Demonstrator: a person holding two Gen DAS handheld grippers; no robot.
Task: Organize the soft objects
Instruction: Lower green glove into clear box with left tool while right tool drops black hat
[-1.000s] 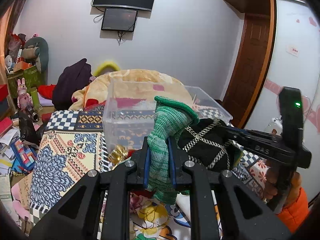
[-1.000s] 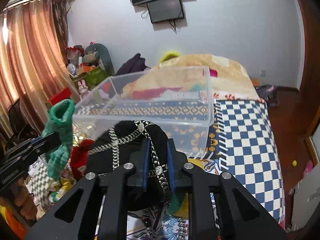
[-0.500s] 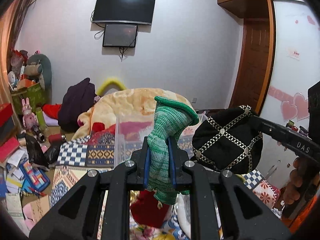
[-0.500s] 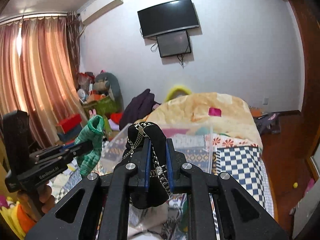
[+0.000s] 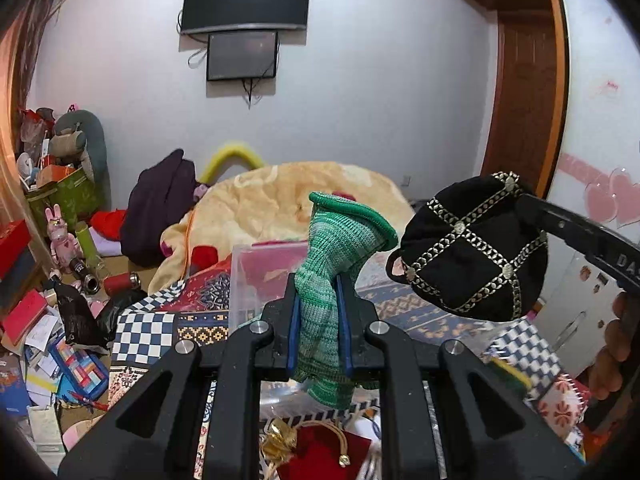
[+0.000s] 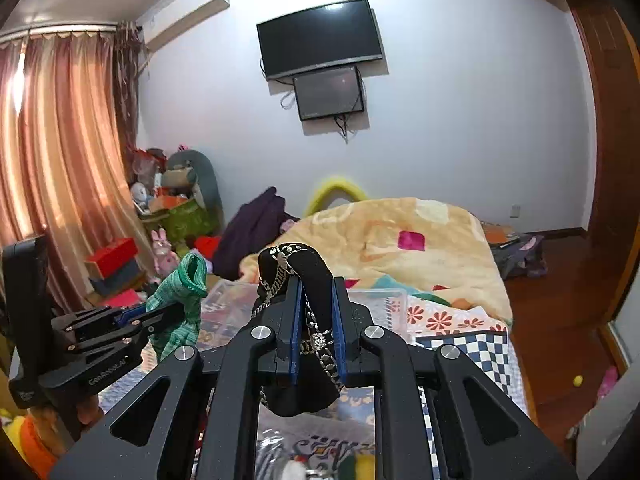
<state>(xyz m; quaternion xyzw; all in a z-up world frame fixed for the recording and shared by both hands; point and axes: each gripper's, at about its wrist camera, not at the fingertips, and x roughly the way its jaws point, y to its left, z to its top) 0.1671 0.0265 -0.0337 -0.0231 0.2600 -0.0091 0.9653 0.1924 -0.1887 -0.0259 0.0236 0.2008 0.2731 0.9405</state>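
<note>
Left gripper (image 5: 319, 322) clamped on green knit glove (image 5: 338, 264); right gripper (image 6: 317, 322) pinching black chain-trimmed cap (image 6: 298, 276), both aloft, clear plastic bin (image 5: 260, 276) just ahead below.

A: How do the claws look?
B: The left claw (image 5: 319, 332) and right claw (image 6: 316, 332) are black, with blue pads (image 5: 293, 332), silver screws (image 5: 260, 326), white lettering; orange sleeve (image 6: 34, 440).

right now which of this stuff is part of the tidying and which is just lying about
In the job:
green sock, in the left tongs
black cap, in the right tongs
clear bin

Lying about:
TV
orange blanket
purple jacket
pink bunny
red pouch
</note>
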